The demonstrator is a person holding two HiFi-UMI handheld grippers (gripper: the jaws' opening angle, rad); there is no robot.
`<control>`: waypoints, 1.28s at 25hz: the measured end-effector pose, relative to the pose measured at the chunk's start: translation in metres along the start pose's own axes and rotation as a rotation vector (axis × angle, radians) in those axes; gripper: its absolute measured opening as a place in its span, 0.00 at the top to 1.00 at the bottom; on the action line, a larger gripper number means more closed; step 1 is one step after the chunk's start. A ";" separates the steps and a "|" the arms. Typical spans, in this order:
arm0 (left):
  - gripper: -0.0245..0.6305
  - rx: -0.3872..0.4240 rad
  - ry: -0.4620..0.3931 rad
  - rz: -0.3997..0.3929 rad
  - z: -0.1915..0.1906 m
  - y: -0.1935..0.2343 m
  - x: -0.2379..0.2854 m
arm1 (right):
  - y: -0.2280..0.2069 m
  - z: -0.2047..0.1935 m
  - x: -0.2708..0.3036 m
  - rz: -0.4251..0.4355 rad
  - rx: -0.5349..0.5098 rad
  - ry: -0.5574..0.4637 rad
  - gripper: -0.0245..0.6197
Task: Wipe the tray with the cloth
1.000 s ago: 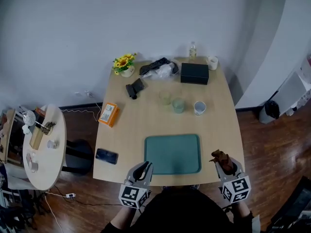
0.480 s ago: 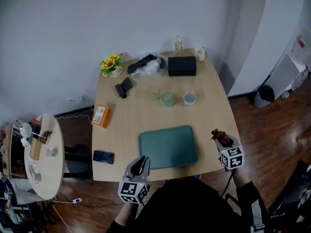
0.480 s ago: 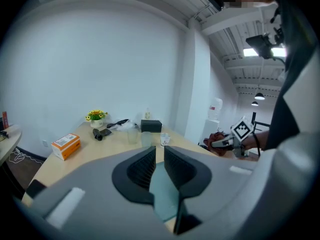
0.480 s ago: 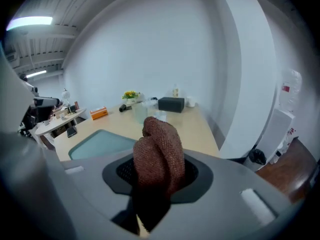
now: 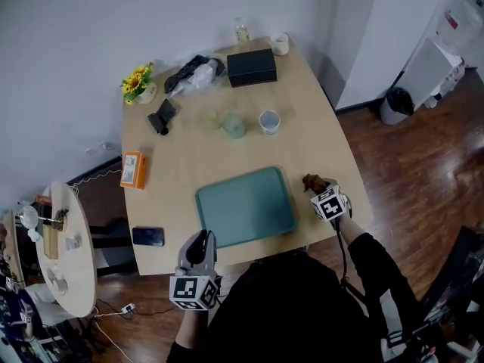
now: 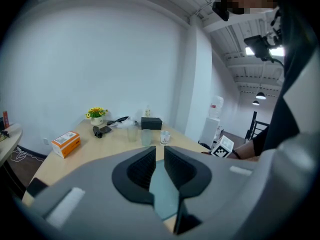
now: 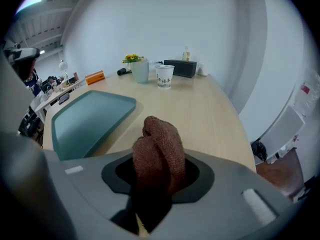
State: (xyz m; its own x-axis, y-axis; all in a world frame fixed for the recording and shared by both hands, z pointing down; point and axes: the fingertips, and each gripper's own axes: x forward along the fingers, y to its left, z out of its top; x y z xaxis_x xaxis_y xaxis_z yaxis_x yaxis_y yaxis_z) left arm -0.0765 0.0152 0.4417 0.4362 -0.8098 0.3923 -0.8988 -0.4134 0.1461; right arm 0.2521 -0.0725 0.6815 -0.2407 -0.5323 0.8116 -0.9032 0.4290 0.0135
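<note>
The teal tray [image 5: 246, 206] lies empty near the table's front edge, also seen in the right gripper view [image 7: 85, 119]. My right gripper [image 5: 316, 187] hovers over the bare table just right of the tray. A bunched brown cloth [image 5: 310, 181] sticks up from between its jaws [image 7: 159, 151]; the jaws are opening, with the cloth still wedged between them. My left gripper [image 5: 200, 240] hangs at the table's front edge, before the tray's near left corner. Its jaws [image 6: 160, 156] stand almost together with only a slit and nothing in it.
Beyond the tray stand two glasses [image 5: 224, 122] and a white mug [image 5: 269, 121]. At the far end are a black box [image 5: 251, 66], a bottle [image 5: 240, 32] and flowers [image 5: 137, 84]. An orange box [image 5: 132, 169] and a phone [image 5: 148, 237] lie left. A round side table [image 5: 57, 248] stands beside.
The right gripper has carried the cloth forward along the tray's right side, from the near corner to the far one. The head view has swung. The left gripper stays at the front edge.
</note>
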 end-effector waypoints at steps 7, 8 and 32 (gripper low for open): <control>0.91 -0.028 -0.003 -0.003 0.000 0.000 0.009 | 0.006 0.002 -0.012 0.037 0.020 -0.041 0.55; 0.91 -0.028 -0.005 -0.005 0.000 0.000 0.010 | 0.006 0.007 -0.022 0.028 0.023 -0.071 0.51; 0.91 -0.031 -0.081 -0.046 0.030 -0.009 0.020 | 0.103 0.190 -0.255 0.138 -0.017 -0.808 0.60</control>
State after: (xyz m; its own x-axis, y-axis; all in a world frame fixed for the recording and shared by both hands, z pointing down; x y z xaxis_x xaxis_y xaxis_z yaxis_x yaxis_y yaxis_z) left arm -0.0589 -0.0098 0.4211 0.4781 -0.8217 0.3101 -0.8781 -0.4390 0.1905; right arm 0.1533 -0.0310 0.3648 -0.5374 -0.8325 0.1350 -0.8425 0.5371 -0.0414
